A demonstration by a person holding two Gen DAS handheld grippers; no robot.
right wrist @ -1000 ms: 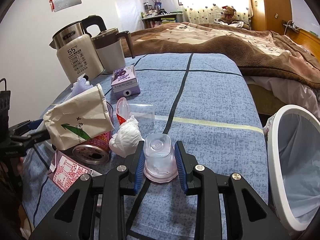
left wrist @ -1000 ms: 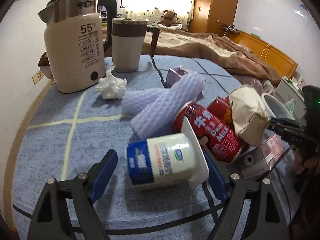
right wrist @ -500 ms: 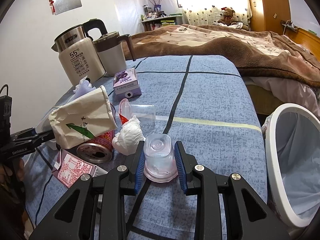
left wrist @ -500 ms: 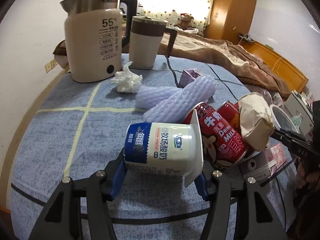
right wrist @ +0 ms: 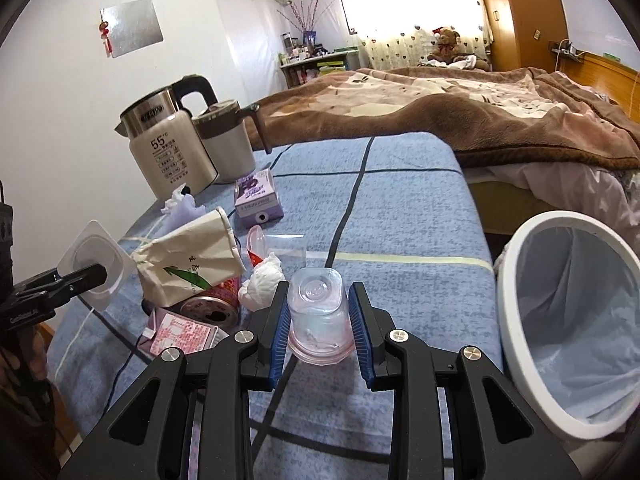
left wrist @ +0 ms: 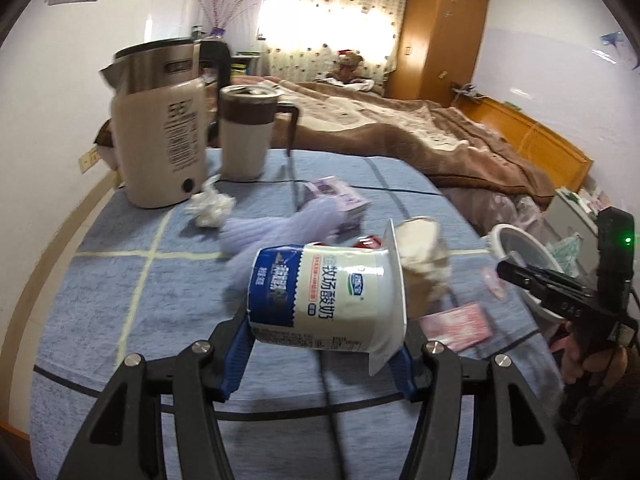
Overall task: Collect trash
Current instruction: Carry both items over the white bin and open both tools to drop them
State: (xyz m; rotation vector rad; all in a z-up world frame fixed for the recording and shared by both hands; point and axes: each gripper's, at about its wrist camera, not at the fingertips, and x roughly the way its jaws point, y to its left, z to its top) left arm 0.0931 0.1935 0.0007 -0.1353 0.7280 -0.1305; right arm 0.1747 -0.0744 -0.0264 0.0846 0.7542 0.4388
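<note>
My left gripper (left wrist: 320, 360) is shut on a blue-and-white yogurt cup (left wrist: 320, 300), held on its side above the blue tablecloth; the cup also shows in the right wrist view (right wrist: 94, 268). My right gripper (right wrist: 320, 332) is shut on a clear plastic cup (right wrist: 318, 316), held upside down above the cloth. A white trash bin (right wrist: 568, 320) with a clear liner stands off the table's right edge. Other trash lies on the table: a paper bag (right wrist: 188, 256), a red can (right wrist: 208, 308), crumpled tissues (right wrist: 264, 280), a pink wrapper (right wrist: 180, 336) and a purple carton (right wrist: 256, 196).
A beige kettle (right wrist: 168, 152) and a lidded jug (right wrist: 228, 144) stand at the table's far left. White foam netting (left wrist: 288, 224) and another tissue (left wrist: 212, 208) lie near them. A bed with a brown blanket (right wrist: 460, 112) lies behind the table.
My left gripper closed on the yogurt cup and lifted it off the cloth, swinging right. My right gripper rose slightly with the clear cup in it.
</note>
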